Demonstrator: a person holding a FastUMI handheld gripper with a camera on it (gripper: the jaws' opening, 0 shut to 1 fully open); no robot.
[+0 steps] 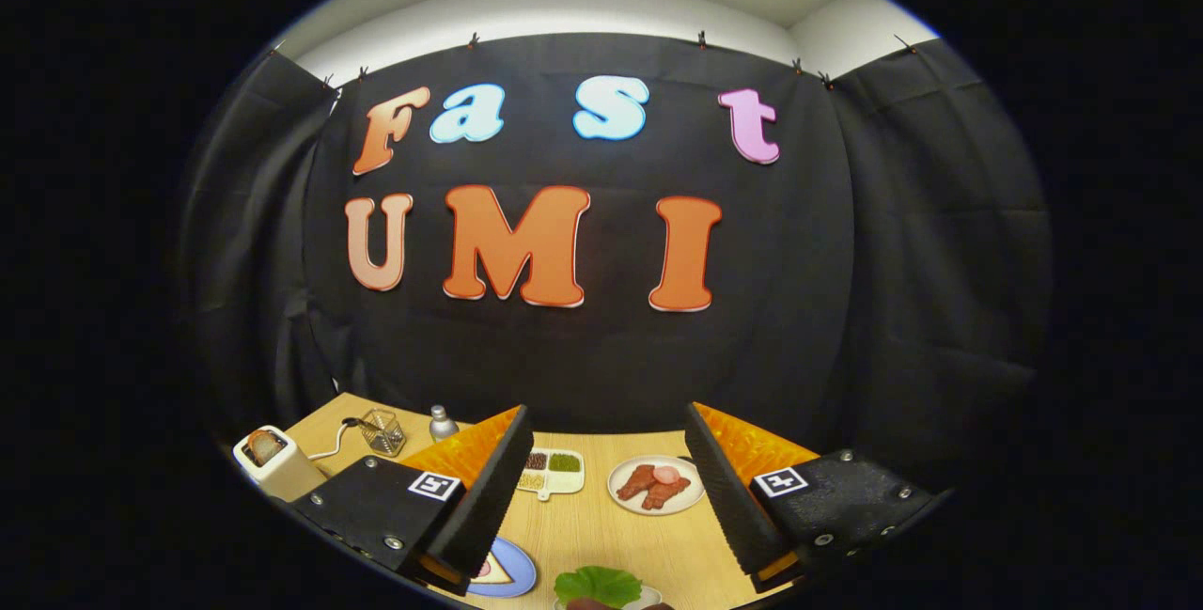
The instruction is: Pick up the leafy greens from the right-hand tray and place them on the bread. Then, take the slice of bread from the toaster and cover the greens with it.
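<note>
The gripper (pixel 601 488) stands wide open and empty above the desk (pixel 601 525), with the leafy greens (pixel 598 584) at bottom centre of the frame, between and below its fingers.

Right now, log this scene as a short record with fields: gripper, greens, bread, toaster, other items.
gripper: gripper open, fingers spread wide, nothing between them, held above the table
leafy greens: leafy greens on a dish close below, between the fingers
blue plate: blue plate by the left finger, a wedge-shaped food piece on it, partly hidden
toaster: toaster at far left, bread slice in its slot
meat plate: meat plate beyond the fingers
divided tray: divided tray beside the meat plate
back items: clear cup, small bottle
</note>
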